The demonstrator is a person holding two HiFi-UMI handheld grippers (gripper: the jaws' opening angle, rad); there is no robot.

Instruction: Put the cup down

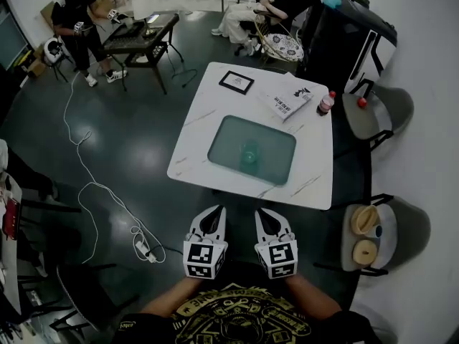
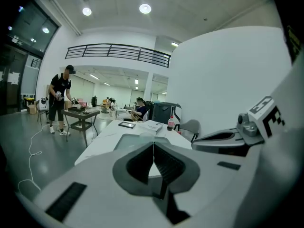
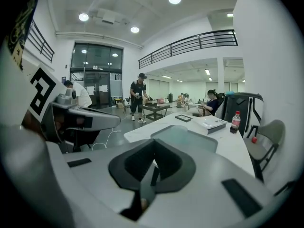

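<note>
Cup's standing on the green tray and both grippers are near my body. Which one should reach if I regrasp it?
Right, marginally. The left gripper and right gripper are both shut, empty and short of the table, but the cup on the tray stands a little nearer the right one's line.

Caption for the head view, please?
Translucent green cup on green rectangular tray, white marble-look table; left gripper and right gripper shut, empty.

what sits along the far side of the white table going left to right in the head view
black frame → booklet → bottle
</note>
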